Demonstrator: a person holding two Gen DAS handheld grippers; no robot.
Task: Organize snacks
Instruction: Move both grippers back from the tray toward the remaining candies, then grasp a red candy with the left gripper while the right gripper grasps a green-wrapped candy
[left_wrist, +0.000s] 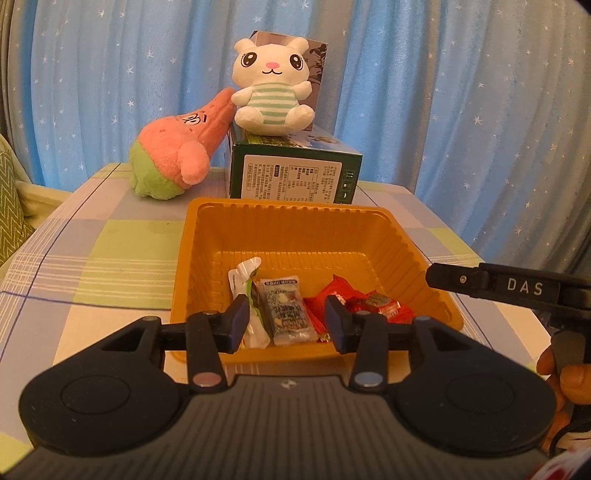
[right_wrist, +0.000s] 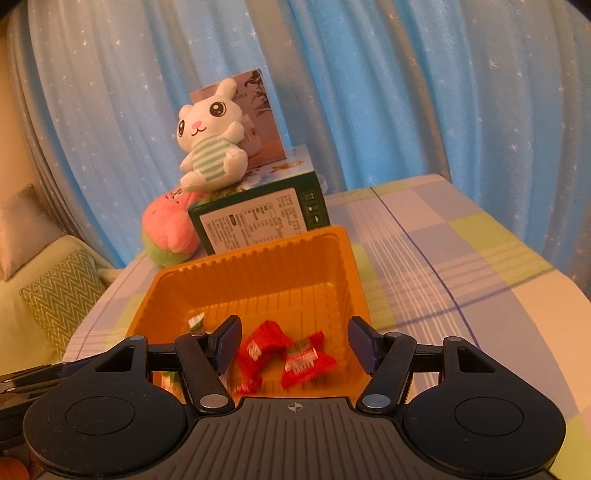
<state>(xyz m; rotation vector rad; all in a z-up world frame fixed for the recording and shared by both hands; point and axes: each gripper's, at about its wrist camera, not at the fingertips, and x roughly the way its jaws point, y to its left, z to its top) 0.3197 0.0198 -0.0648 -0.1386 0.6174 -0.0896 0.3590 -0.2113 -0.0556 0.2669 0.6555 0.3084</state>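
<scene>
snacks: about four wrapped ones in the ribbed orange plastic tray (left_wrist: 192, 258): white-green packet (left_wrist: 245, 280), silvery packet (left_wrist: 286, 310), two red packets (right_wrist: 284, 354)
left gripper (left_wrist: 288, 319): spread apart, holding nothing
right gripper (right_wrist: 293, 343): same, over the tray
plushies: two
room: bare checked tablecloth (right_wrist: 461, 258) on the right

Your left black two-finger gripper (left_wrist: 288, 321): jaws parted, nothing between the blue pads. Your right black two-finger gripper (right_wrist: 293, 341): jaws parted wider, empty; your bare hand (left_wrist: 565, 384), apparently, grips its handle.
</scene>
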